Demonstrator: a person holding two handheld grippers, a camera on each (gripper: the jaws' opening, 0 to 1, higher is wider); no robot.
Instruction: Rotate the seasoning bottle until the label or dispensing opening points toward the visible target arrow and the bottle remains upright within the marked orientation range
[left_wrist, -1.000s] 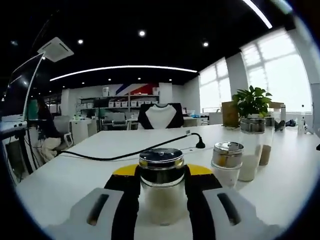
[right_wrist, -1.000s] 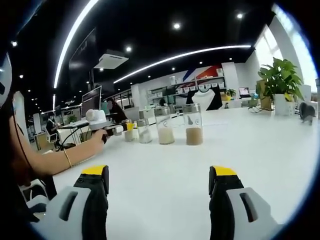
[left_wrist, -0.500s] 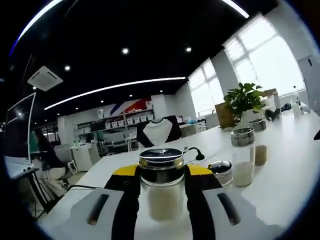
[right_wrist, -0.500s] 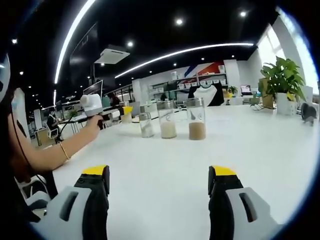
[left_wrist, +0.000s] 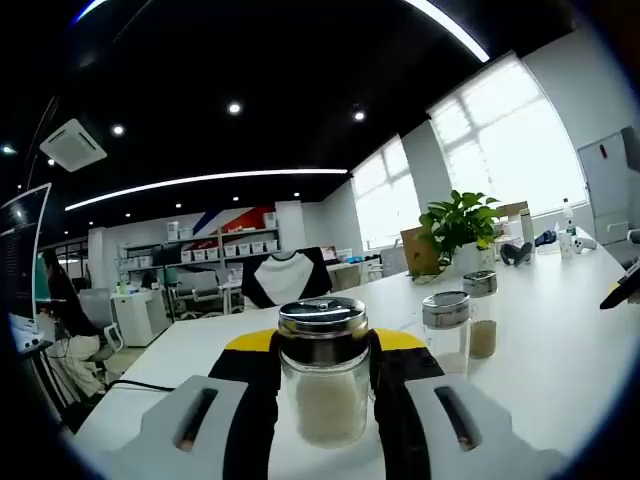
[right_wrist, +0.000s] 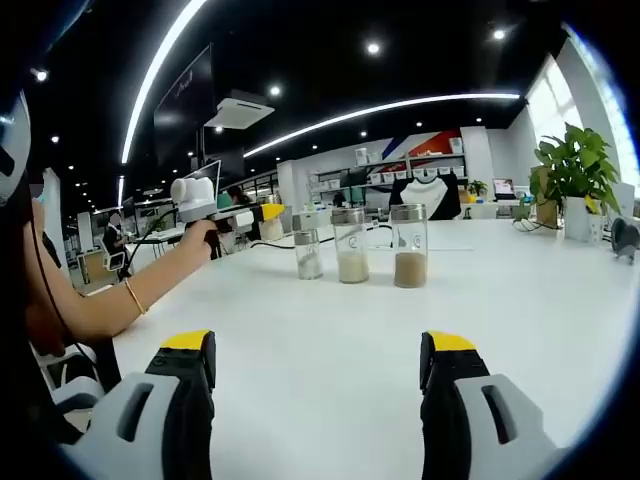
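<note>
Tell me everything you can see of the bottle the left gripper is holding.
The bottle is a short clear jar, glass by the look of it, with a shiny metal cap above a dark band. It is filled most of the way with a pale, fine powder. No label or arrow shows on the side facing the camera. It stands upright between the left gripper's black jaws, which press its sides. In the right gripper view it appears lifted off the white table, apart from the three other jars.

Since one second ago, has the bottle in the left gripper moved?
Yes. The bottle in the left gripper has risen off the table, leftward from the three standing bottles.
</note>
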